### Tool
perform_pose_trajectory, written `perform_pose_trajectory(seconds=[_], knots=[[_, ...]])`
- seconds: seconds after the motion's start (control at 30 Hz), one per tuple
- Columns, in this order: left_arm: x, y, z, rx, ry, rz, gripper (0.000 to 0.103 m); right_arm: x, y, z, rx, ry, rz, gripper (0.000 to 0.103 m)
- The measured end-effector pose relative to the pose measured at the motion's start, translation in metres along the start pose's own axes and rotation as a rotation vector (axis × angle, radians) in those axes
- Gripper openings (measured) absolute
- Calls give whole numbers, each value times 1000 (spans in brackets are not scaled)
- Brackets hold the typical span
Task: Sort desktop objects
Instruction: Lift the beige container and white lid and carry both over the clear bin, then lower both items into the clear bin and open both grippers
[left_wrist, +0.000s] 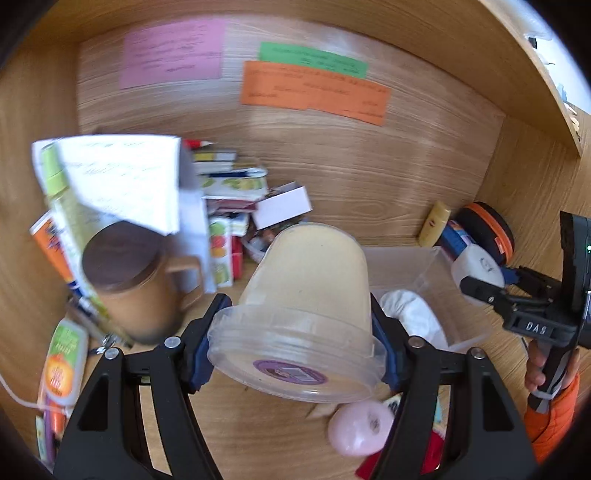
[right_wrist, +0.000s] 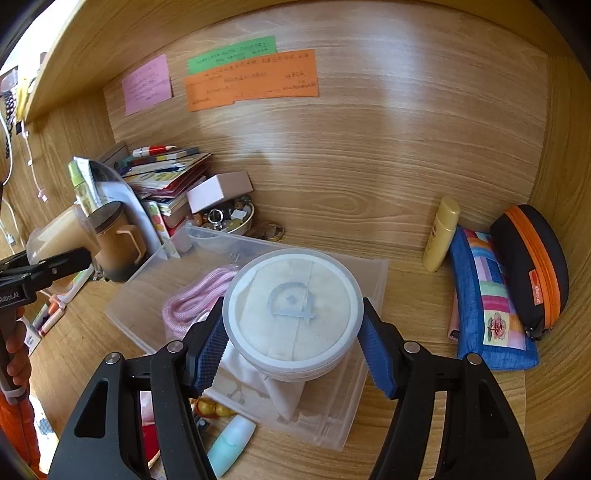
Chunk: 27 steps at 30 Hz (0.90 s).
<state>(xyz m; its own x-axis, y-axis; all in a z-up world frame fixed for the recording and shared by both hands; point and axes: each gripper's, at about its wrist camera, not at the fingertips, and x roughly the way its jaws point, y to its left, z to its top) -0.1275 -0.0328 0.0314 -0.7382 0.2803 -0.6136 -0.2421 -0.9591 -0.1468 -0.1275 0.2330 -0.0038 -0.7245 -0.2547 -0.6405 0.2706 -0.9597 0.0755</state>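
Left tongs (left_wrist: 295, 339) clamp tilted tub (left_wrist: 306, 295) above desk (left_wrist: 258, 424); right tongs (right_wrist: 291, 343) grip round jar (right_wrist: 291, 310) over clear bin (right_wrist: 369, 369). Risk: tub's smooth taper slips out of pads

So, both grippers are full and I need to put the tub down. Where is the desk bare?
Bare wood lies between the clear plastic bin and the yellow bottle, running back to the rear wall. The left side is crowded: brown lidded mug, stacked books. The left gripper holds the beige tub; the right gripper the round white container.
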Motion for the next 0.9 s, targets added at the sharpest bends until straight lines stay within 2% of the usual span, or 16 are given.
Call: perform_pose_trajectory(seconds=[0.2, 0.5, 0.73, 0.9], knots=[[28, -15, 18, 30, 36, -44, 69, 10, -6, 8, 15, 15, 2, 63], [65, -32, 22, 51, 104, -90, 69, 33, -10, 15, 37, 42, 10, 63], [91, -38, 17, 75, 156, -90, 69, 59, -16, 9, 32, 100, 9, 63], [110, -42, 10, 97, 208, -75, 69, 68, -11, 3, 9, 109, -18, 63]])
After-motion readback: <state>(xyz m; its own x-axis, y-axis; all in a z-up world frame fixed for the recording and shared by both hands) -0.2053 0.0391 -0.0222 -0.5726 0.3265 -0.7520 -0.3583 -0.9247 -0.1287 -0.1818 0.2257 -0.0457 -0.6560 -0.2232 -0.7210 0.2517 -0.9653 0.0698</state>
